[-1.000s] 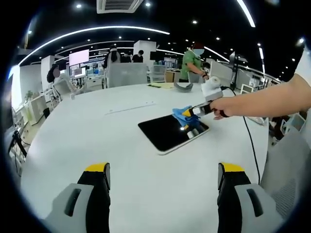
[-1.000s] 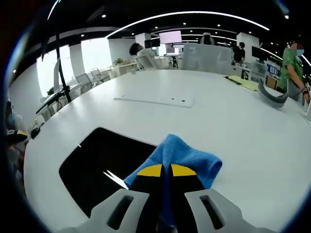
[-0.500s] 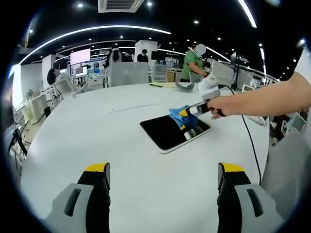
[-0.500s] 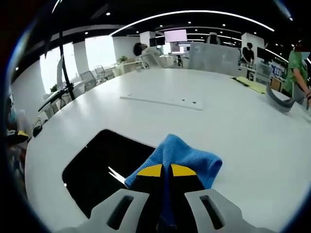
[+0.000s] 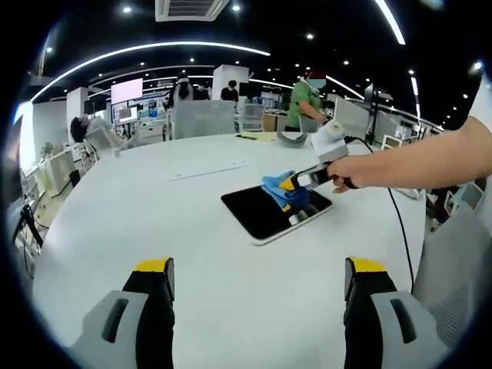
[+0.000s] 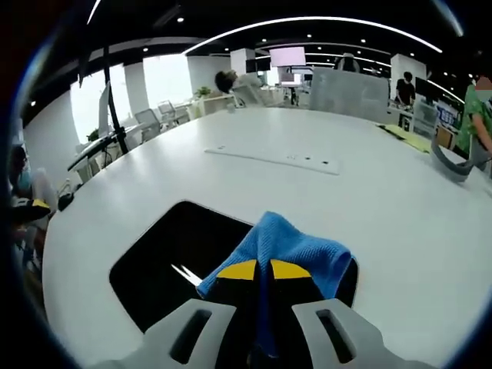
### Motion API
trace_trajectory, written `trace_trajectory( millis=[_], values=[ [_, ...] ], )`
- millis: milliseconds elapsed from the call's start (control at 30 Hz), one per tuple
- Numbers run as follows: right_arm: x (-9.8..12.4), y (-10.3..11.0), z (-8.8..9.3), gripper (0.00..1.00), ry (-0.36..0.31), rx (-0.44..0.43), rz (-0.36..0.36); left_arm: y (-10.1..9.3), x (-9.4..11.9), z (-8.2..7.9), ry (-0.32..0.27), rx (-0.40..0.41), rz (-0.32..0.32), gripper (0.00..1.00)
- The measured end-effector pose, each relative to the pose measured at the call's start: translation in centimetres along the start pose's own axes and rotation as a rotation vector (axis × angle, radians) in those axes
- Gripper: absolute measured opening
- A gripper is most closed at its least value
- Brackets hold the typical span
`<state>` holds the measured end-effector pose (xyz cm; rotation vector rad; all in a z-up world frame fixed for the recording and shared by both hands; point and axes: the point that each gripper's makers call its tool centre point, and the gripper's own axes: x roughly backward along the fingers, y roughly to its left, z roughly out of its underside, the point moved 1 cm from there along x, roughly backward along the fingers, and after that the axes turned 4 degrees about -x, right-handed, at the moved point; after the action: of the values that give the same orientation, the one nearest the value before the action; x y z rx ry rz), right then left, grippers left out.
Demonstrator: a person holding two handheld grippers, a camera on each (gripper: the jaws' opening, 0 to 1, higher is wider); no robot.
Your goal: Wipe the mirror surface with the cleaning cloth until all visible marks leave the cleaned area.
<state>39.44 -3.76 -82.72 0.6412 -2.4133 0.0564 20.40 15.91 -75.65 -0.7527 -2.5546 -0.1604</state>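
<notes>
The right tongs [image 6: 264,270] clamp the blue cloth [image 6: 286,247] on the dark mirror [image 5: 269,210] — lying flat mid-bench [image 5: 138,223], long axis skewed to the near edge, bare bench all round — while the left tongs [image 5: 261,277] hover apart.

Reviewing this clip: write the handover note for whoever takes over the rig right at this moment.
Right claw: shut on the blue cleaning cloth, pressing it on the mirror; in the left gripper view it works the mirror's far right part.
Left claw: open, holding nothing, hanging above the white table, short of the mirror.
Mirror lies flat on the table, dark face up, uncovered apart from the cloth.
Done: cloth gripped, wiping under way.
Left: cover the rest of the surface; marks are too small to judge from here, so check before stopping.
</notes>
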Motion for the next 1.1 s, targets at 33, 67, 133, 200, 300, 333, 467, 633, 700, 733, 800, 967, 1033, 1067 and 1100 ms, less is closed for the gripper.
trace_trajectory(
  millis=[33,67,133,200,300,333,467,633,700,733,800,967,1033,1067,1100],
  values=[
    [0.0,0.0,0.1,0.00,0.000,-0.001,-0.001,0.0,0.0,-0.1,-0.001,0.000,0.000,0.92],
    [0.1,0.1,0.1,0.00,0.001,0.000,-0.003,-0.1,0.1,-0.1,-0.001,-0.003,0.000,0.92],
    [0.3,0.2,0.3,0.00,0.003,0.002,-0.005,-0.1,0.1,-0.3,-0.005,-0.006,0.002,0.92],
    [0.5,0.4,0.5,0.00,0.005,0.003,-0.006,-0.1,0.1,-0.5,-0.012,-0.008,0.004,0.92],
    [1.1,0.8,0.9,0.00,0.007,0.007,-0.008,-0.3,0.2,-0.8,-0.021,-0.011,0.006,0.92],
    [1.2,0.9,1.0,0.00,0.008,0.008,-0.009,-0.3,0.2,-0.8,-0.023,-0.012,0.008,0.92],
    [1.8,1.4,1.5,0.00,0.011,0.015,-0.014,-0.7,0.2,-1.1,-0.030,-0.019,0.017,0.92],
    [1.8,1.1,2.0,0.00,0.019,0.021,-0.021,-0.9,0.3,-1.5,-0.041,-0.028,0.020,0.92],
    [1.7,0.8,2.1,0.00,0.019,0.019,-0.023,-0.9,0.3,-1.6,-0.044,-0.031,0.020,0.92],
    [1.7,0.7,2.2,0.00,0.019,0.018,-0.023,-0.9,0.4,-1.7,-0.046,-0.031,0.020,0.92],
    [1.6,0.6,2.4,0.00,0.019,0.018,-0.024,-0.9,0.4,-1.7,-0.047,-0.033,0.020,0.92],
    [1.6,0.2,2.9,0.00,0.016,0.014,-0.028,-1.0,0.6,-1.7,-0.049,-0.035,0.022,0.92],
    [1.6,0.2,3.0,0.00,0.018,0.018,-0.031,-1.1,0.6,-1.8,-0.054,-0.036,0.023,0.92],
    [1.6,0.2,3.1,0.00,0.018,0.019,-0.032,-1.1,0.6,-1.9,-0.056,-0.035,0.023,0.93],
    [1.7,0.3,3.2,0.00,0.018,0.018,-0.033,-1.1,0.6,-1.9,-0.058,-0.035,0.024,0.93]
  ],
)
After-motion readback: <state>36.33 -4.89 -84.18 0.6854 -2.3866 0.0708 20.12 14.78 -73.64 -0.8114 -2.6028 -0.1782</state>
